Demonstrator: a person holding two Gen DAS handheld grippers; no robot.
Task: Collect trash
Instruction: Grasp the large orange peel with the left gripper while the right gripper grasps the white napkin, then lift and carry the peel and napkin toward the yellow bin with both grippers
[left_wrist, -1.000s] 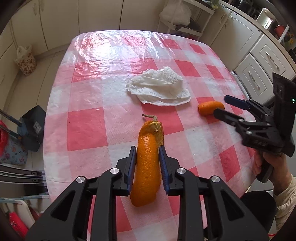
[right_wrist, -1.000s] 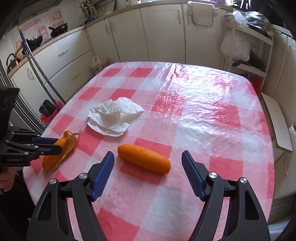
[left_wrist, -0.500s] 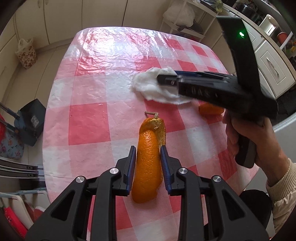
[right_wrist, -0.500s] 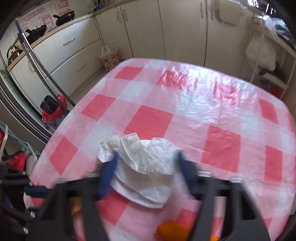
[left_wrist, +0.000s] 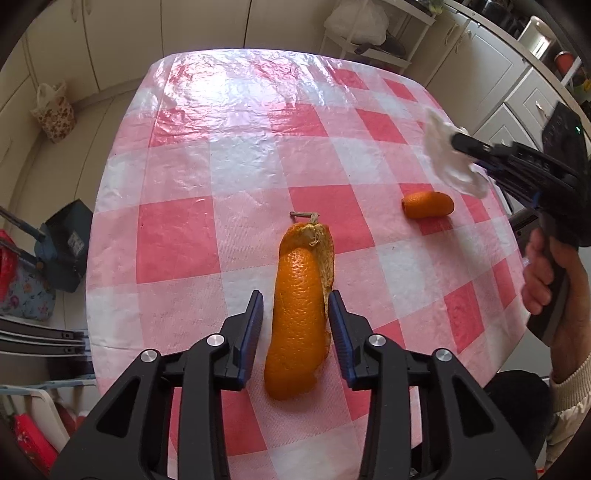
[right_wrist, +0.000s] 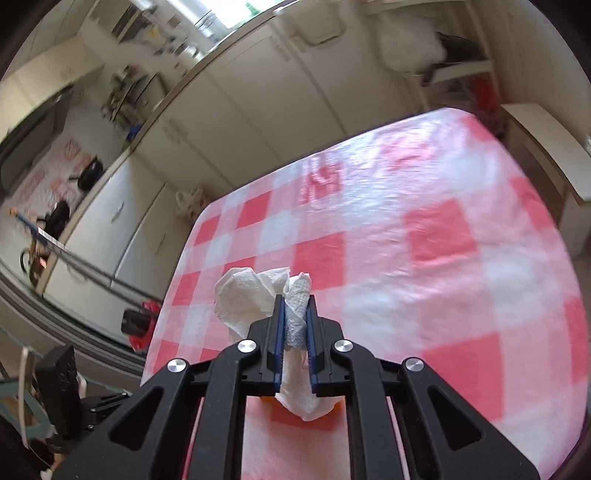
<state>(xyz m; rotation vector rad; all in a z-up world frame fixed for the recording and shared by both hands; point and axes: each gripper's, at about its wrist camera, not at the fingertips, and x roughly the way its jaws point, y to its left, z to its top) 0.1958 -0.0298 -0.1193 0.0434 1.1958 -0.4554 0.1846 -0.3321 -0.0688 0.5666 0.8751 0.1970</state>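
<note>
A long orange peel (left_wrist: 295, 332) with a dry stem lies on the red-and-white checked table (left_wrist: 177, 236). My left gripper (left_wrist: 295, 299) points down over it, its jaws opening, with the peel between them and a gap at the left pad. A smaller orange peel (left_wrist: 427, 204) lies further right. My right gripper (right_wrist: 295, 300) is closing on a crumpled white paper napkin (right_wrist: 251, 295), which is pinched between its pads. In the left wrist view the right gripper (left_wrist: 461, 142) holds the napkin (left_wrist: 447, 162) in the air above the table's right edge.
A person's hand (left_wrist: 543, 280) grips the right tool's handle. Cream cabinets surround the table. On the floor at the left stand a floral bag (left_wrist: 53, 114) and a blue dustpan (left_wrist: 66, 251). A shelf with a white bag (left_wrist: 354, 22) stands behind the table.
My right gripper left the small peel, swung to the napkin, shut on it and lifted it off the table to the right. My left jaws have widened off the long peel.
</note>
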